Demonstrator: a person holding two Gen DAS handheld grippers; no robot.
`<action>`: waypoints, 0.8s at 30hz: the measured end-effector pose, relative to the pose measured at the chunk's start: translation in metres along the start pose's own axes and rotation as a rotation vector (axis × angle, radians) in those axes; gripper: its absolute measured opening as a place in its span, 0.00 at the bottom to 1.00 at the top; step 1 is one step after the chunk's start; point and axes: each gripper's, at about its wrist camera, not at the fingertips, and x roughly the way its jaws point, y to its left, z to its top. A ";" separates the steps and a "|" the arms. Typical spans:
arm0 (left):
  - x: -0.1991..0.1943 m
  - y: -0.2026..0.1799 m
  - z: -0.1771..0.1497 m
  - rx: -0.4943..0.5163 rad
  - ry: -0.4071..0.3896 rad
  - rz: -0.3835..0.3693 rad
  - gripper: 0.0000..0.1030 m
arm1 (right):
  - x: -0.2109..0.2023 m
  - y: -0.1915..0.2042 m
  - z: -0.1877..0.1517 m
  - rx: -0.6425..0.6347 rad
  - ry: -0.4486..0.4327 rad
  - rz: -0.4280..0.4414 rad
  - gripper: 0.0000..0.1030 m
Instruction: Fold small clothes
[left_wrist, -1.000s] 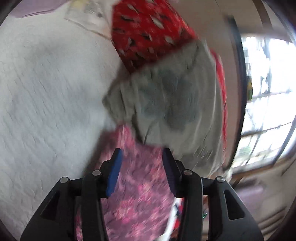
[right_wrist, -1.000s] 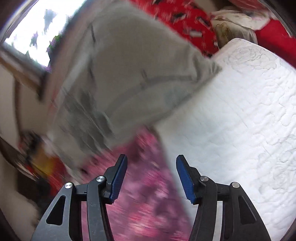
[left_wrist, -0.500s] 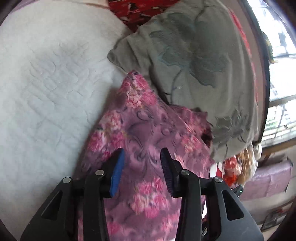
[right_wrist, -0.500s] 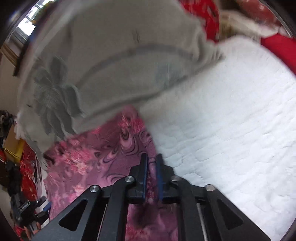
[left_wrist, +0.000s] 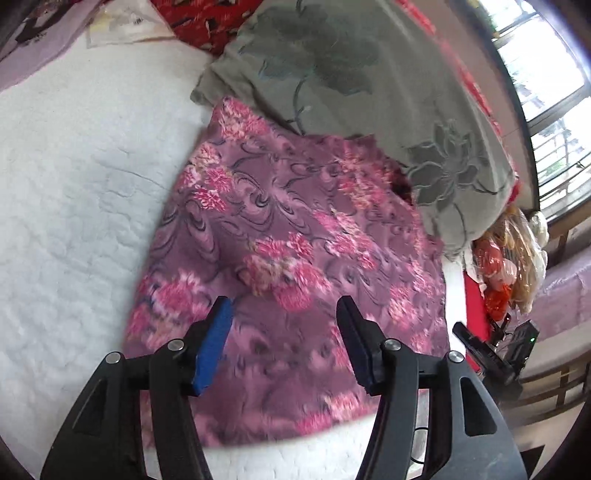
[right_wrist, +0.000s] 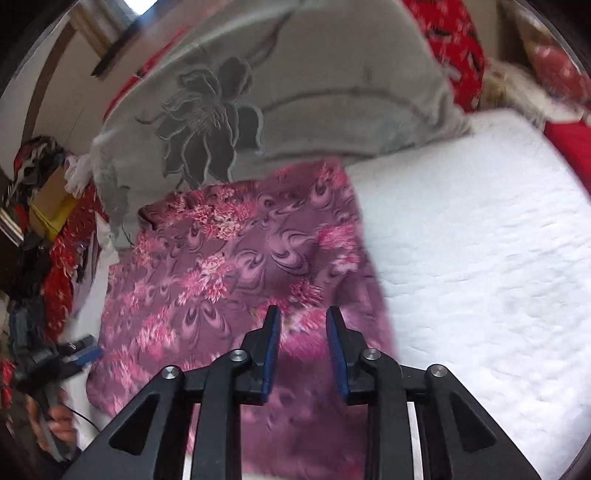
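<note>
A purple garment with pink flowers (left_wrist: 288, 229) lies spread flat on the white quilted bed cover (left_wrist: 74, 206). My left gripper (left_wrist: 282, 302) hovers over the garment's near part. Its jaws are opening, and no cloth is pinched between the blue pads. The same garment (right_wrist: 236, 266) fills the middle of the right wrist view. My right gripper (right_wrist: 303, 312) is over its near right part, a narrower gap between its jaws, which are opening too. Cloth shows below that gap, but the pads do not press on it.
A grey pillow with a dark flower print (left_wrist: 369, 92) lies against the garment's far edge. Red patterned bedding (left_wrist: 199, 18) sits behind it. White quilt (right_wrist: 480, 258) stretches to the right of the garment. A hand with the other gripper (right_wrist: 48, 369) shows at the bed's left edge, near clutter (right_wrist: 44, 192).
The right gripper, shut half a second ago at the garment's edge, now has parted jaws. The left jaws stand wider. Both views have shifted, and more of the garment shows.
</note>
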 end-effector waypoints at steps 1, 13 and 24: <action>-0.002 -0.001 -0.005 0.006 -0.003 0.006 0.58 | -0.008 -0.003 -0.009 -0.016 0.003 -0.051 0.36; 0.027 -0.034 -0.040 0.120 0.068 0.177 0.61 | -0.022 -0.014 -0.056 0.009 -0.010 -0.115 0.35; 0.035 -0.031 -0.044 0.154 0.062 0.243 0.68 | 0.002 -0.004 -0.062 -0.032 0.108 -0.214 0.37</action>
